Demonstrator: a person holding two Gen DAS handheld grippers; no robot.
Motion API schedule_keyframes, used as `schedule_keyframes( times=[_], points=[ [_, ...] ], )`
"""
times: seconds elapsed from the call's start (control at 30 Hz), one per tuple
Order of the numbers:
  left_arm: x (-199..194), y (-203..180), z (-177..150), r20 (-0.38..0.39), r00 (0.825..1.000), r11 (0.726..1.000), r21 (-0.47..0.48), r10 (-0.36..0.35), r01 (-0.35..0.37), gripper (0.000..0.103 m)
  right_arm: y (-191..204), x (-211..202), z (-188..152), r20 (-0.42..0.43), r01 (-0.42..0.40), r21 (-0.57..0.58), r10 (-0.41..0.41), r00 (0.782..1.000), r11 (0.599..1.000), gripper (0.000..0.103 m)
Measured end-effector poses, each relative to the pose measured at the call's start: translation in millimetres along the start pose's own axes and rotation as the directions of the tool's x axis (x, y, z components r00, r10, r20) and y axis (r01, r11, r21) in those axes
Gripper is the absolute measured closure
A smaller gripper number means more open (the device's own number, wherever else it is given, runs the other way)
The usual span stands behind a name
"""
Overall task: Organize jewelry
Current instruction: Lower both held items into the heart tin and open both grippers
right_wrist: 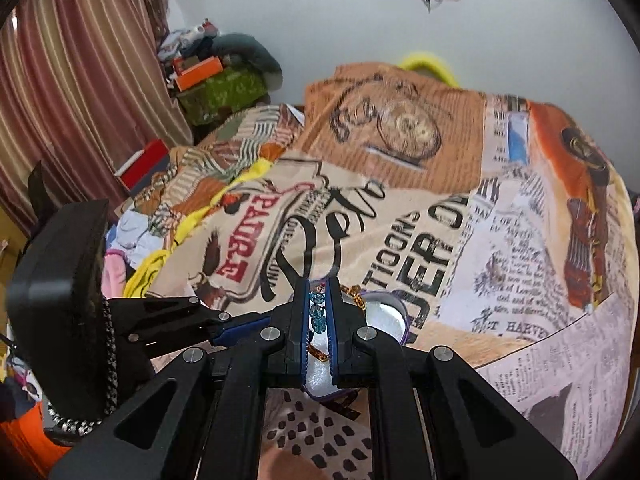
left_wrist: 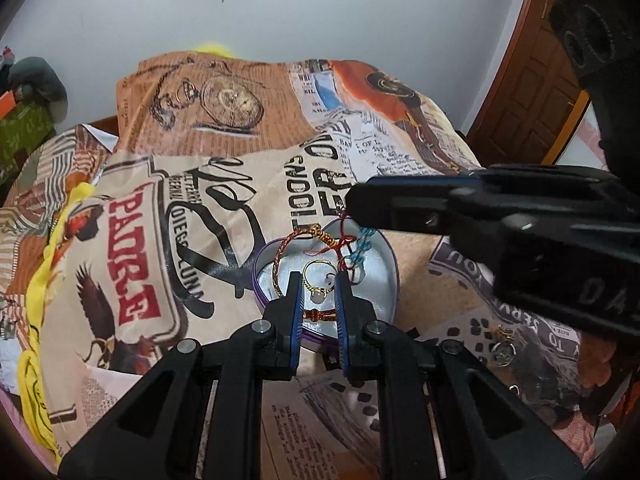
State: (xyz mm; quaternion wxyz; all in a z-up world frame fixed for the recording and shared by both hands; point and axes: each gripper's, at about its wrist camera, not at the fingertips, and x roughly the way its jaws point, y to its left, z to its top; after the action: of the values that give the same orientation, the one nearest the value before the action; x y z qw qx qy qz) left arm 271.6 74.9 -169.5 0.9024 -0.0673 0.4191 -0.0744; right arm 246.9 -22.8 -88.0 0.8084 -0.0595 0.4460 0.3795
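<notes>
A purple heart-shaped tin (left_wrist: pixel 390 292) with a silver inside lies on the printed bedspread. It holds a red-gold thread bracelet (left_wrist: pixel 282 248), a gold ring (left_wrist: pixel 318 280) and red threads. My left gripper (left_wrist: pixel 318 280) hovers over the tin, jaws a little apart, nothing pinched. My right gripper (right_wrist: pixel 319 284) is shut on a blue beaded bracelet (right_wrist: pixel 318 314) above the tin (right_wrist: pixel 386 314); in the left wrist view its fingers (left_wrist: pixel 384 204) hold the blue beads (left_wrist: pixel 362 242) dangling into the tin.
A small ring (left_wrist: pixel 502 350) lies on the bedspread to the right of the tin. Yellow cloth (left_wrist: pixel 36 372) and clothes lie at the left edge. Boxes (right_wrist: pixel 218 88) and a curtain (right_wrist: pixel 80 80) stand behind; a wooden door (left_wrist: pixel 528 92) at the right.
</notes>
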Motion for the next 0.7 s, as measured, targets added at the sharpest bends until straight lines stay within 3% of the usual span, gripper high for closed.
schedule_keyframes(
  times=[0.3,0.57,0.7],
  points=[
    [10,4,2,-0.022,1.000,1.000,-0.007,0.007,-0.007,0.089,-12,25,0,-0.096,-0.044,0.062,0.049,0.994,0.997,0.096],
    [-1,1,3,-0.005,0.999,0.999,0.009,0.038,-0.038,0.089,-14,26,-2,-0.129,-0.024,0.070,0.032,0.991,0.997,0.096],
    [-11,4,3,0.000,0.999,0.999,-0.008,0.043,-0.043,0.089,-12,21,-1,-0.140,-0.016,0.056,0.023,0.990,0.998,0.089]
  ],
)
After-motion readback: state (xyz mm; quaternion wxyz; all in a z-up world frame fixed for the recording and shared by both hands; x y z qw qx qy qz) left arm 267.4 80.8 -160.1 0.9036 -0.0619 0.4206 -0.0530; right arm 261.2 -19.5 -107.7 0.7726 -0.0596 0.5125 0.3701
